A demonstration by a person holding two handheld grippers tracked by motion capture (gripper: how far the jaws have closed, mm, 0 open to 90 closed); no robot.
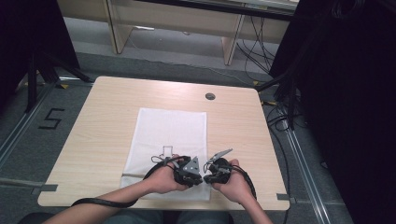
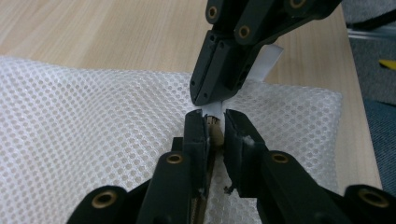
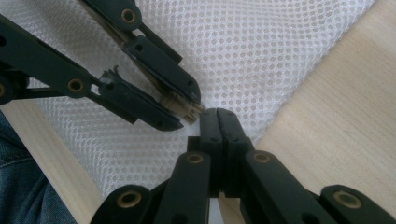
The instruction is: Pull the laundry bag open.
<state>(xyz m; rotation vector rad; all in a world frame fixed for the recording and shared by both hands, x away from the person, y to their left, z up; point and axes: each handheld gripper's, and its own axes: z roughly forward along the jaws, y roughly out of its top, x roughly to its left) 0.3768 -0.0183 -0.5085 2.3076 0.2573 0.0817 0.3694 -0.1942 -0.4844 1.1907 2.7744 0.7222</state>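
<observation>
Here, in the high view, a white mesh bag [image 1: 170, 126] lies flat on the desk [image 1: 102, 126]. Both hands meet at the bag's near right corner. The left tool [image 1: 198, 178] and the right tool [image 1: 208, 175] point at each other there, tip to tip.

Next, the left gripper view. The left tool [image 2: 215, 122] is narrow, with the small tan zip pull [image 2: 215, 133] between its jaws. It looks pinched, but a thin gap shows on one side, so I am not sure. The right tool [image 2: 210, 100] comes in from the top and is closed on a white tab [image 2: 270, 58] at the bag's corner. I think it holds the tab so the bag can't slide when the zip pull is dragged along the bag's edge.

Last, the right gripper view. The right tool [image 3: 218, 114] has its jaws tight together, right at the bag's edge. The left tool [image 3: 189, 109] comes from the upper left, and the zip pull [image 3: 184, 108] sits at its tips, touching both jaws.

The bag looks flat and thin. I can see nothing inside it through the holes. I can't tell if the zip is open or closed.
</observation>
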